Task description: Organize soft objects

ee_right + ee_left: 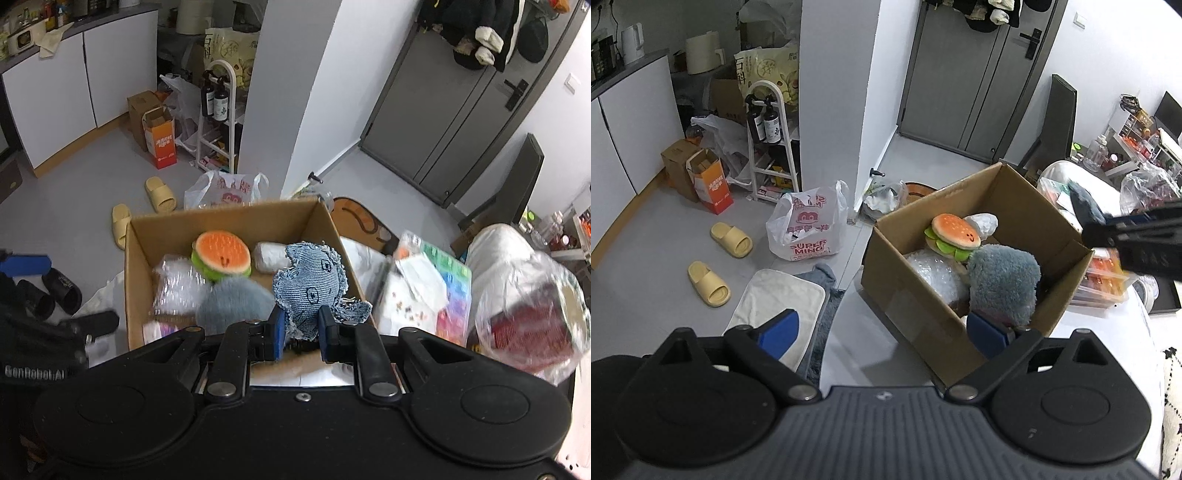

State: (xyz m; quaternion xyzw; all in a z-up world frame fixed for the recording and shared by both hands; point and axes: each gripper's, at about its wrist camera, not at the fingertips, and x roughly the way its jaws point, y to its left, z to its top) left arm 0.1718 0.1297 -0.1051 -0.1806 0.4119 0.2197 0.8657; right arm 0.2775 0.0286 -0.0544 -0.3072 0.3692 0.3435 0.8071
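Box (pixel 229 218) sits on a white table (pixel 871 354), grey floor (pixel 665 251) beyond; right gripper (pixel 300 334) clamps a denim toy (pixel 310 284), left gripper (pixel 882 328) gapes empty.

Right tongs (pixel 300 334) angle downward, blue pads clamped tight on a denim toy (pixel 308 284); left tongs (pixel 882 332) angle downward too, spread wide.

Even, cool indoor light, moderately bright; source not visible. Shadows soft and faint. Strong fisheye bending at edges (door frame (pixel 373 122) and pillar (pixel 834 92) curve), dark corners. Left wrist view mostly sharp. Right wrist view smeared by motion on right: plastic bag (pixel 528 314) and papers (pixel 424 284) blurred. Mild glare on plastic.
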